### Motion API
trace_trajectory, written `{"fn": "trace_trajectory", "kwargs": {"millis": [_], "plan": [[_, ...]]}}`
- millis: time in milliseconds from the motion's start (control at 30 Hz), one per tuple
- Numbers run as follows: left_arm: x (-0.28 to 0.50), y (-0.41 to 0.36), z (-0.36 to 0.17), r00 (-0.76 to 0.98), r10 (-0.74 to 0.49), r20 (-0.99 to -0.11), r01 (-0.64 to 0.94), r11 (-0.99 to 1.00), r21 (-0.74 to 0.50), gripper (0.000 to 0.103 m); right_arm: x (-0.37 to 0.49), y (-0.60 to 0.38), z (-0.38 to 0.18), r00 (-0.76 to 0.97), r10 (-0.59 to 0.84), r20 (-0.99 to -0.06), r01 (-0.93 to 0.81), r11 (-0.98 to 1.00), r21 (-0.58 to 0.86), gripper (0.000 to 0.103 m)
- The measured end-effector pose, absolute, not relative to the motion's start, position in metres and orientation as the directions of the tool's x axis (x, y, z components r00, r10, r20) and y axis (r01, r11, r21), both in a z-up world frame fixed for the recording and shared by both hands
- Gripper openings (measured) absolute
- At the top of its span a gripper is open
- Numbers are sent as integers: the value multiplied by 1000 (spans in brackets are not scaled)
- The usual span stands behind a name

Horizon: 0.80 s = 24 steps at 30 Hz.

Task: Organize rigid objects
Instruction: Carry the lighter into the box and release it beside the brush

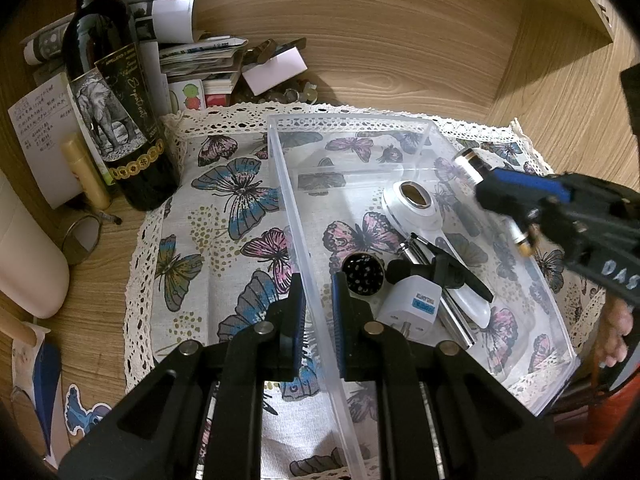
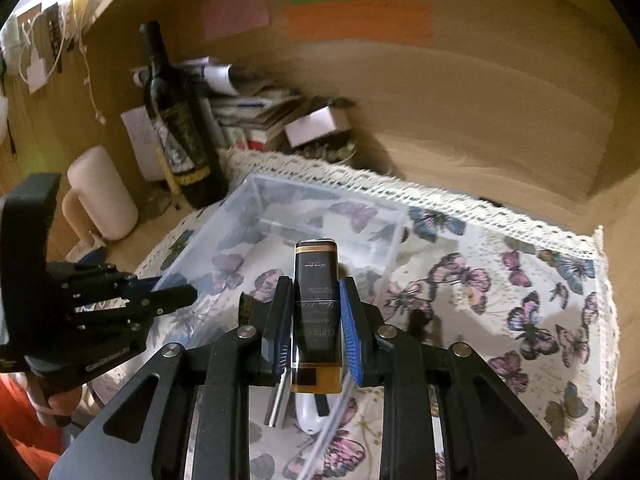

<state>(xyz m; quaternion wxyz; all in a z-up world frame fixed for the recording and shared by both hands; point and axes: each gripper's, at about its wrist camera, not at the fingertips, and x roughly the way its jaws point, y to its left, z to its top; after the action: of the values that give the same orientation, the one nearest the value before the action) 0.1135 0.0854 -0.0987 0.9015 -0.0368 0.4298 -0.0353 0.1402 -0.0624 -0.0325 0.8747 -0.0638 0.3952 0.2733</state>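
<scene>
A clear plastic box (image 1: 288,184) lies on a butterfly cloth (image 1: 224,208). My left gripper (image 1: 318,308) is shut on the box's left wall. Inside lie a white tool with a round head (image 1: 412,204), a black perforated disc (image 1: 362,274), a white plug adapter (image 1: 412,300) and a metal rod (image 1: 452,316). My right gripper (image 2: 314,320) is shut on a black and gold perfume bottle (image 2: 316,292), held above the box (image 2: 248,216). It shows in the left wrist view (image 1: 504,196) over the box's right side, with the bottle (image 1: 474,164) sticking out.
A dark wine bottle (image 1: 116,120), a lip balm stick (image 1: 86,176), a cream mug (image 1: 28,256), a round mirror (image 1: 82,236) and a pile of booklets (image 1: 200,64) stand left and behind the cloth. Wooden walls enclose the back and right.
</scene>
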Motion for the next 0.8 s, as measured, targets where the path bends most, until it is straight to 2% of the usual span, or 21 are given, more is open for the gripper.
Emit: {"fn": "trace_trajectory", "kwargs": {"millis": [267, 600, 667, 733, 800], "plan": [[114, 85, -98, 628, -97, -773, 32, 995, -99, 12, 152, -55, -52, 465, 434, -772, -532, 834, 148, 22], [114, 85, -98, 628, -97, -773, 32, 995, -98, 12, 147, -73, -33, 537, 415, -735, -498, 859, 121, 29], [114, 85, -98, 628, -97, -772, 33, 995, -99, 12, 147, -81, -29, 558, 403, -726, -482, 869, 112, 32], [114, 85, -98, 628, -98, -772, 32, 995, -100, 12, 147, -93, -27, 592, 374, -714, -448, 889, 95, 42], [114, 84, -98, 628, -97, -772, 33, 995, -98, 12, 149, -106, -27, 616, 348, -707, -407, 909, 93, 47]]}}
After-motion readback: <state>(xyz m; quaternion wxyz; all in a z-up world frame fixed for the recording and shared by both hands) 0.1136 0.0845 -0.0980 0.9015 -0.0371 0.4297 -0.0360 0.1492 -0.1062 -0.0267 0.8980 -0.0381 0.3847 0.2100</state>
